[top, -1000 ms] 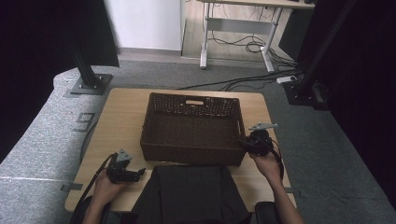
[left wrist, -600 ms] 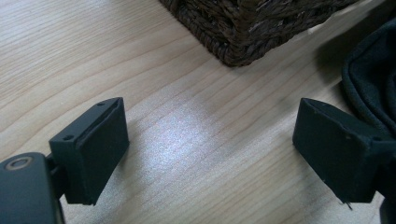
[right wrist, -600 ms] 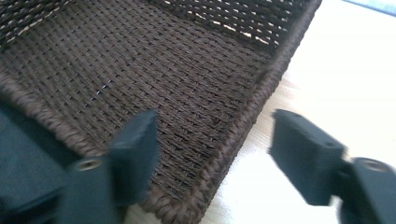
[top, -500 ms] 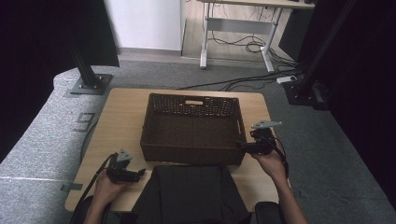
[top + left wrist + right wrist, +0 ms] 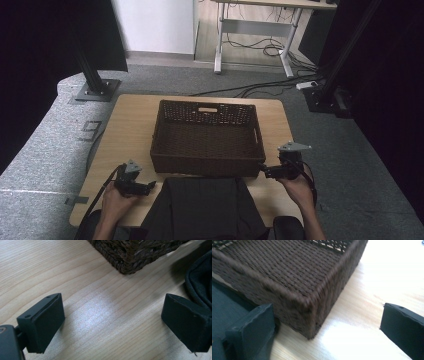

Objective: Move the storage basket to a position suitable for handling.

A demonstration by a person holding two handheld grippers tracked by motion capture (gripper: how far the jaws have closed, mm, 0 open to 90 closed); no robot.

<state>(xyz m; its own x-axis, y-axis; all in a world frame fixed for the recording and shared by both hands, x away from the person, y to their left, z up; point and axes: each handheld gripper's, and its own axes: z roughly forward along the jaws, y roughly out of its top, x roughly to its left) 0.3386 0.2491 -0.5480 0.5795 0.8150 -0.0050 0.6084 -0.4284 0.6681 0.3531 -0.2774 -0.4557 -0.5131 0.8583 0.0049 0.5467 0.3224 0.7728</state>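
Note:
A dark brown wicker basket (image 5: 205, 166) stands empty in the middle of the wooden table (image 5: 129, 131). A folded black cloth (image 5: 202, 206) lies in front of it at the near edge. My left gripper (image 5: 151, 186) rests at the front left, open, its jaws pointing at the cloth's left edge. In the left gripper view the left gripper (image 5: 112, 322) has bare wood between its jaws, with the cloth (image 5: 200, 280) beside the right jaw. My right gripper (image 5: 263, 170) is off the basket's near right corner. Its jaws have just been opening, and the right gripper (image 5: 327, 327) frames the basket corner (image 5: 312, 315) without touching it.
Grey carpet surrounds the table. Black stand bases (image 5: 95, 91) sit at the far left and far right. A desk with cables (image 5: 260, 47) is beyond the table. Bare wood lies to the left and right of the basket.
My right gripper has drawn back from the basket's near right corner toward the front edge, and its jaws have spread apart. The left gripper and the basket have stayed put.

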